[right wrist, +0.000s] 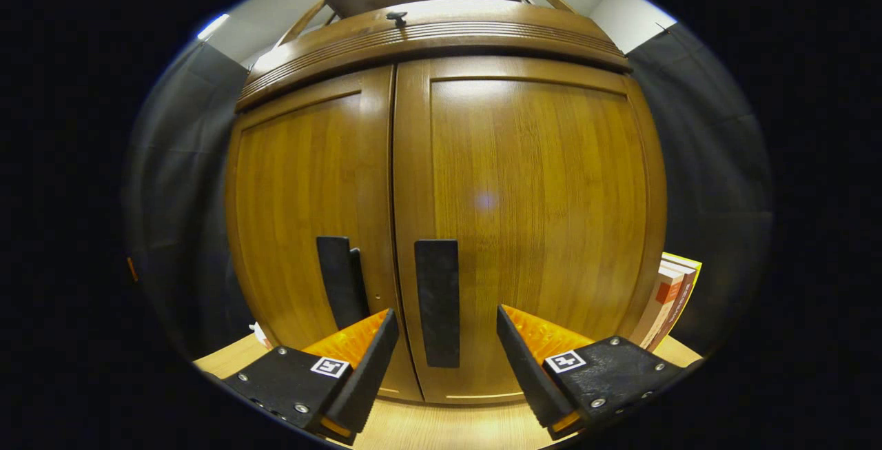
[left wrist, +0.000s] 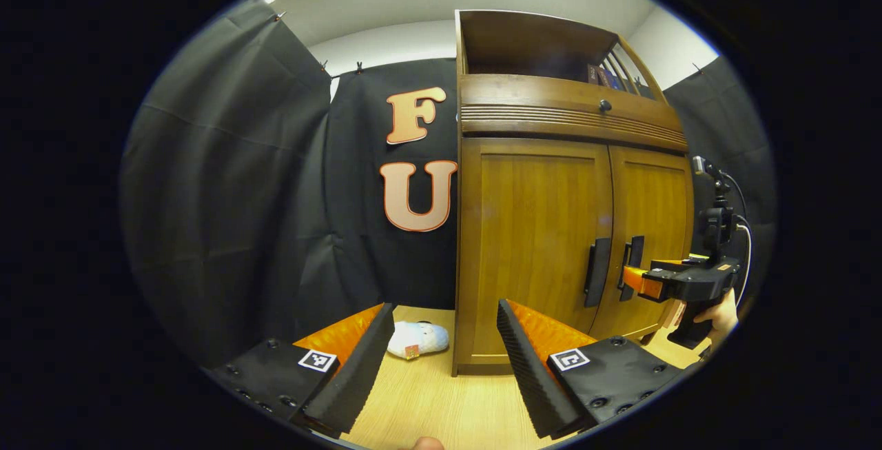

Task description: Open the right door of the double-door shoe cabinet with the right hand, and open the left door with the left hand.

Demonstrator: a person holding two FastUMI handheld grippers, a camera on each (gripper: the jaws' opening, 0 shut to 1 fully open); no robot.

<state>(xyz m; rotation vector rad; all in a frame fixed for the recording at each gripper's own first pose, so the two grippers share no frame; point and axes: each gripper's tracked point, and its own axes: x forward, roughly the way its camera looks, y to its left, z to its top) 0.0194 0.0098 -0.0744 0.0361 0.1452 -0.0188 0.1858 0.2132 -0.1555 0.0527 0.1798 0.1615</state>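
The wooden shoe cabinet [left wrist: 537, 229] has both doors closed. Its left door [left wrist: 534, 243] and right door [left wrist: 651, 236] each carry a black vertical handle near the centre seam. My left gripper [left wrist: 446, 329] is open, some way back from the cabinet's left front corner. In the right gripper view, my right gripper [right wrist: 446, 336] is open with the right door's handle [right wrist: 437, 302] standing between its fingers; the left door's handle [right wrist: 337, 281] is just beside it. From the left gripper view, the right gripper [left wrist: 630, 276] reaches the handles, held by a hand [left wrist: 723, 312].
A white soft toy [left wrist: 417, 338] lies on the light wooden floor [left wrist: 441, 402] left of the cabinet. Books [right wrist: 672, 298] lean at the cabinet's right side. Black cloth walls surround the booth. A drawer with a small knob [left wrist: 604, 104] sits above the doors.
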